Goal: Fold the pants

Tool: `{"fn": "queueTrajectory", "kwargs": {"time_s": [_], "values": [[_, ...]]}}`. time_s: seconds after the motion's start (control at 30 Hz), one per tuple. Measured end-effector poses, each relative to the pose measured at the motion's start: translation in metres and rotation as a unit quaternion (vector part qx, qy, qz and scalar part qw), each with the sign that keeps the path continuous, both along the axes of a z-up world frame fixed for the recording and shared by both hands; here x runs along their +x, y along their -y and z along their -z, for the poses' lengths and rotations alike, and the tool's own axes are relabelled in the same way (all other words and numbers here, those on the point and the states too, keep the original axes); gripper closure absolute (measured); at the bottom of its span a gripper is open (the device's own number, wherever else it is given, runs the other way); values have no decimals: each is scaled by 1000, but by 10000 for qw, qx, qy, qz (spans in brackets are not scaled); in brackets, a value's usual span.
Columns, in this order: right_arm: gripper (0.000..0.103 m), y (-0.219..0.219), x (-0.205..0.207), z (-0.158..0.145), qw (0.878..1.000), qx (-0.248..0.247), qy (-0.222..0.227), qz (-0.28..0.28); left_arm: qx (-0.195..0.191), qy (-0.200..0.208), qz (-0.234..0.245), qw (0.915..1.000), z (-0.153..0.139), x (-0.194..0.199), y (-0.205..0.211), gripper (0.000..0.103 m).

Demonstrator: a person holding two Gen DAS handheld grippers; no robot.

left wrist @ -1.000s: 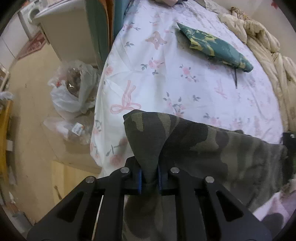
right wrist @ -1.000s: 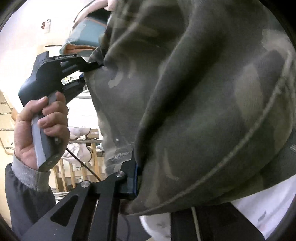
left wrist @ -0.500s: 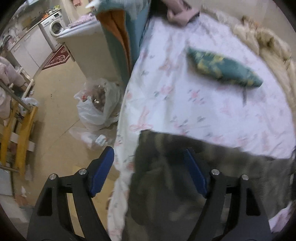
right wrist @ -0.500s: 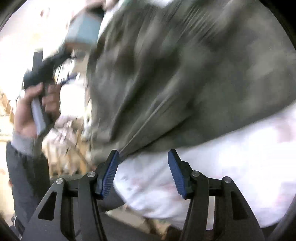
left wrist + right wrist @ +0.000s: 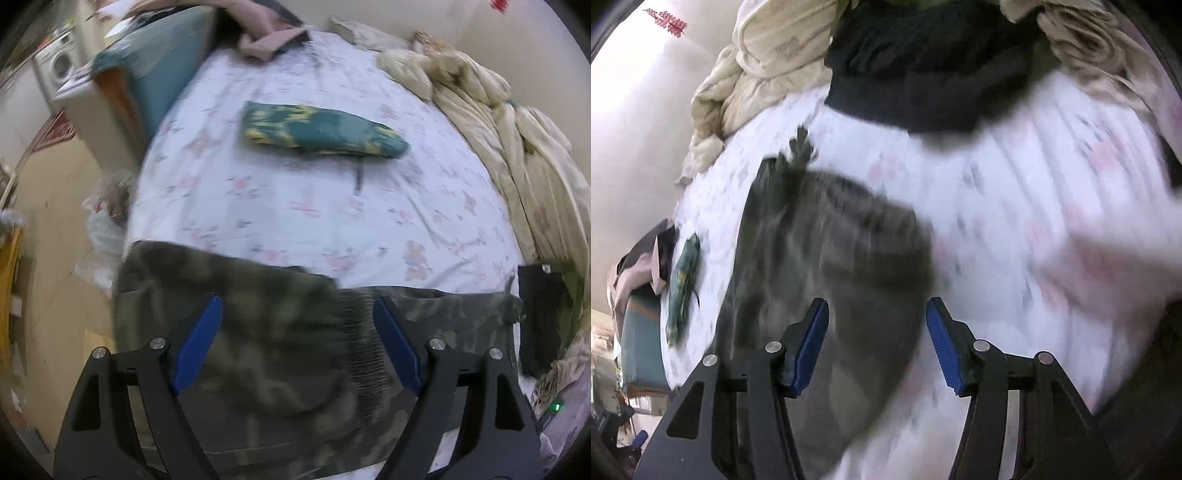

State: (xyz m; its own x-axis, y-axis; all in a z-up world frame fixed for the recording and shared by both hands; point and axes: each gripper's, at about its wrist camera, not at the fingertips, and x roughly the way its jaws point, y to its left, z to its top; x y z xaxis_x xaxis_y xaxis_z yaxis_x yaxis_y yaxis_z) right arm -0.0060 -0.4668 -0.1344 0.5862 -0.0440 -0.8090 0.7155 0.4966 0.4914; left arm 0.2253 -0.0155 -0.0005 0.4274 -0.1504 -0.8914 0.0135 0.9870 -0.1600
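1 plastic bag [image 5: 105, 221] on floor at left | 1 camouflage pants [image 5: 280, 354] flat on floral bed sheet [image 5: 332, 206], near edge | 1 folded green-yellow garment [image 5: 321, 129] farther back | left gripper [image 5: 299, 343] spread, just opening, pinching nothing | right gripper [image 5: 877, 347] spread, empty, above pants | 1 black garment [image 5: 539, 317] right

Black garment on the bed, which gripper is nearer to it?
Right. The right gripper faces the black garment just ahead; the left gripper sits across the camouflage pants from it.
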Motion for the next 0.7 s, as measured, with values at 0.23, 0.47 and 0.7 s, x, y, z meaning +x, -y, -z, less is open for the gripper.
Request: {"fn": "queueTrajectory", "kwargs": {"time_s": [0.23,0.47,0.7], "values": [[77,25,28,22,9996,263,97,-50,304,-155,826,9960,4,-5,93,22],[91,-3,30,-32,9905,-541,916,-869,601,-366,1599,9846,14,-7,178,22],[91,-56,39,-53,9660,-641,1440,-2047,469,-1027,2502,9616,26,5,272,22]]}}
